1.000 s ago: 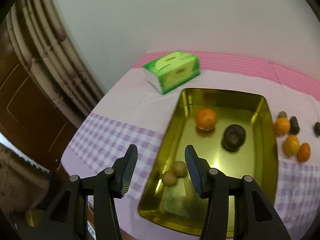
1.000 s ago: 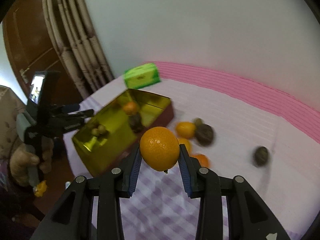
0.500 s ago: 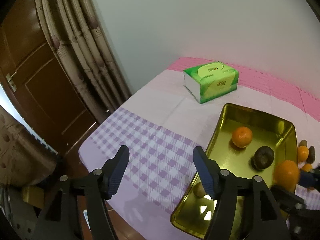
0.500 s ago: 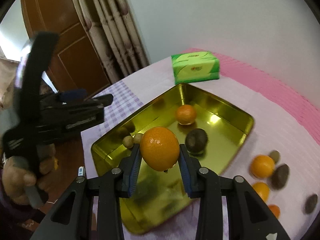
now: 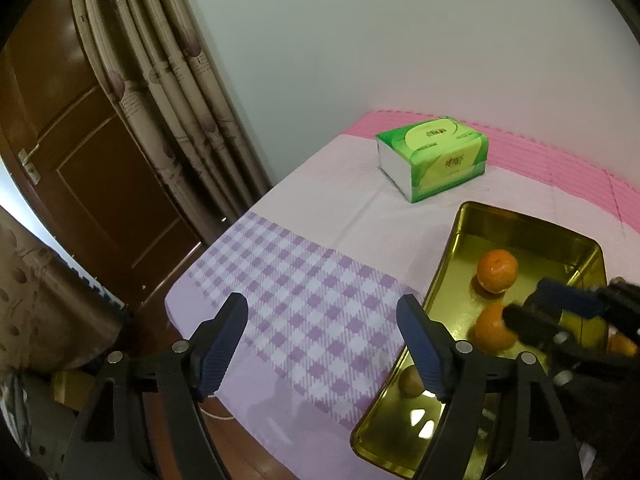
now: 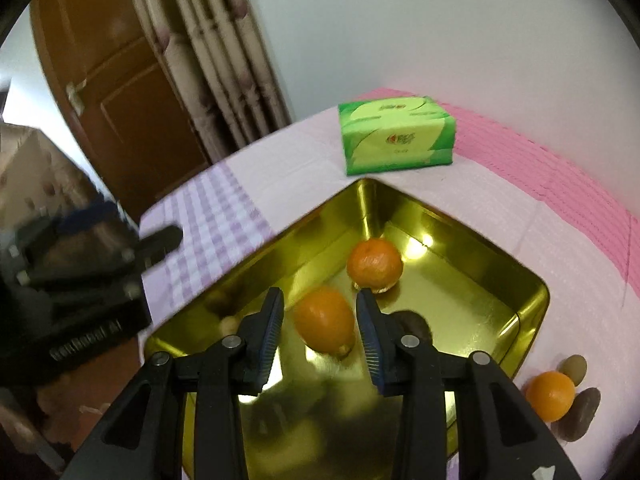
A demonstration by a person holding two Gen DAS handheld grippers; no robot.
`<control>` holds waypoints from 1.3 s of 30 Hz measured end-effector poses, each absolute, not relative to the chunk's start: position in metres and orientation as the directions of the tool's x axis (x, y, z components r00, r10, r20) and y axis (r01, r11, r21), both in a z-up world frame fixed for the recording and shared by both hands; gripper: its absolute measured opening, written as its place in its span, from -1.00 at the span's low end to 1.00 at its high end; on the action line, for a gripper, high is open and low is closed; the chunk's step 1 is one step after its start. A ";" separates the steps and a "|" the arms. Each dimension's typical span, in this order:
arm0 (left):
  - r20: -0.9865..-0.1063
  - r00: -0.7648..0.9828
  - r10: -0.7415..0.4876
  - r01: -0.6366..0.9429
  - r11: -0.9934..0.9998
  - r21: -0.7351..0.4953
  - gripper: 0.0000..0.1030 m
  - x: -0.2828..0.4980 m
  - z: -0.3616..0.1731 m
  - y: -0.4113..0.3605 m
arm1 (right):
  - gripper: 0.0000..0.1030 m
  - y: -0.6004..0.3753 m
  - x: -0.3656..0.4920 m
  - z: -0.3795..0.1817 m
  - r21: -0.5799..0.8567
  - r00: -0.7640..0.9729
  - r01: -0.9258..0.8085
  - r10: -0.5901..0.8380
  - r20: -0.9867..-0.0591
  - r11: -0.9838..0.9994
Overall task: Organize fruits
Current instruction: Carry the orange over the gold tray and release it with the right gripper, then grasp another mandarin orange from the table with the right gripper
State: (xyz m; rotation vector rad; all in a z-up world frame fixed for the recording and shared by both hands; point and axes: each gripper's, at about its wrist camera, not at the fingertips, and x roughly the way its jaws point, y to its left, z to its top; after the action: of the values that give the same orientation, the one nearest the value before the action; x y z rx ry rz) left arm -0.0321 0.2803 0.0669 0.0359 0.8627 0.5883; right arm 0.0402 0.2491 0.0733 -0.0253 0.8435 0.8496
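Note:
A gold tray (image 6: 460,224) holds an orange (image 6: 374,266), a dark fruit (image 6: 414,322) and a small brown fruit (image 6: 230,325). My right gripper (image 6: 319,300) hangs low over the tray with its jaws opening. A second orange (image 6: 325,325) sits between them with a gap on each side, blurred and free of the pads. In the left wrist view that orange (image 5: 490,328) shows beside the right gripper (image 5: 540,310). My left gripper (image 5: 322,308) is over the checked cloth left of the tray (image 5: 520,224), jaws opening wide with nothing between them.
A green tissue box (image 6: 396,136) stands behind the tray. Right of the tray lie another orange (image 6: 550,396) and dark fruits (image 6: 580,416). The table's edge, a curtain and a brown door (image 5: 100,168) are to the left.
The right gripper carried its orange over the tray, sank and let it go. The left gripper drew back left from the tray and spread wider.

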 end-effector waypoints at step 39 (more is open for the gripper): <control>-0.692 0.573 0.438 -0.310 0.898 0.311 0.54 -0.033 0.063 0.227 | -0.31 0.081 0.007 0.013 0.147 0.481 -0.465 0.388 -0.787 0.873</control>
State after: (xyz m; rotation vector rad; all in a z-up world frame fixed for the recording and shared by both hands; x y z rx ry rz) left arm -0.0329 0.2270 0.0633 0.1619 0.8542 0.4409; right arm 0.0069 0.0806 0.0132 -0.0904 0.9348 0.5206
